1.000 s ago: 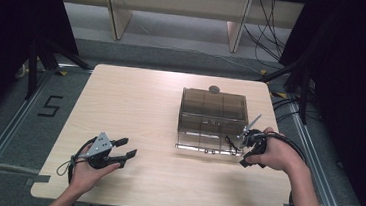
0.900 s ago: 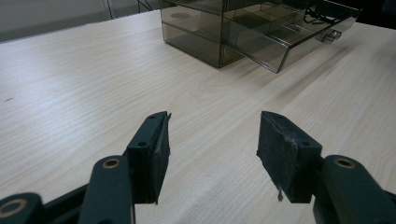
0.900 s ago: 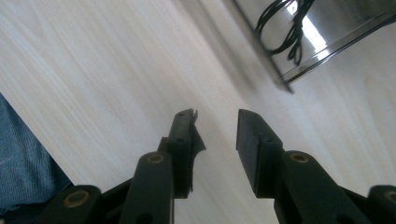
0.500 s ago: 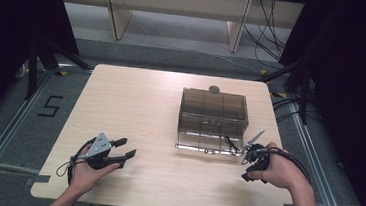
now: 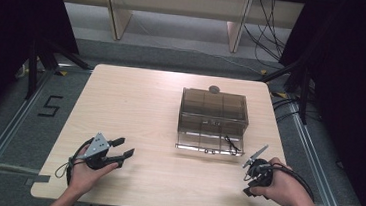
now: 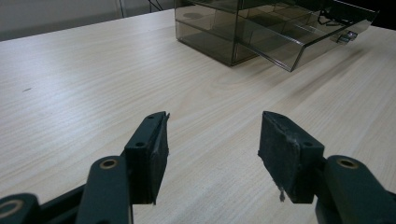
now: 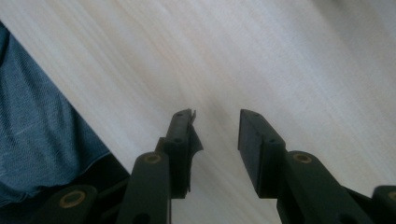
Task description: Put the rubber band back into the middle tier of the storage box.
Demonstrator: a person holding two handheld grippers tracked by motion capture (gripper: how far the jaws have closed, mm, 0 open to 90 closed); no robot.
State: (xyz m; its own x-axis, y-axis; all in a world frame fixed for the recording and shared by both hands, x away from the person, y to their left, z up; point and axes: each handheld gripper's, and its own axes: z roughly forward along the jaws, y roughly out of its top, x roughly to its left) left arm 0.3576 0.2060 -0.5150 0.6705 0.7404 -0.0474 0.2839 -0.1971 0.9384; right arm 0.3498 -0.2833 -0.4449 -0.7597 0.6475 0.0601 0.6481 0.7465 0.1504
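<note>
Right tongs had drawn back from the organiser's open drawer.
Black cable lay inside; both right and left tongs gaped, empty, over the desk.

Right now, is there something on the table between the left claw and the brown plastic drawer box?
Nothing visible does. The left claw is open and empty, and the left gripper view shows bare wooden table all the way to the drawer box, whose lower drawer is pulled out with a black cable inside.

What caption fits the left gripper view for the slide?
Left gripper, jaws open and empty, above a wooden table, facing a clear drawer box with its drawer pulled out.
</note>
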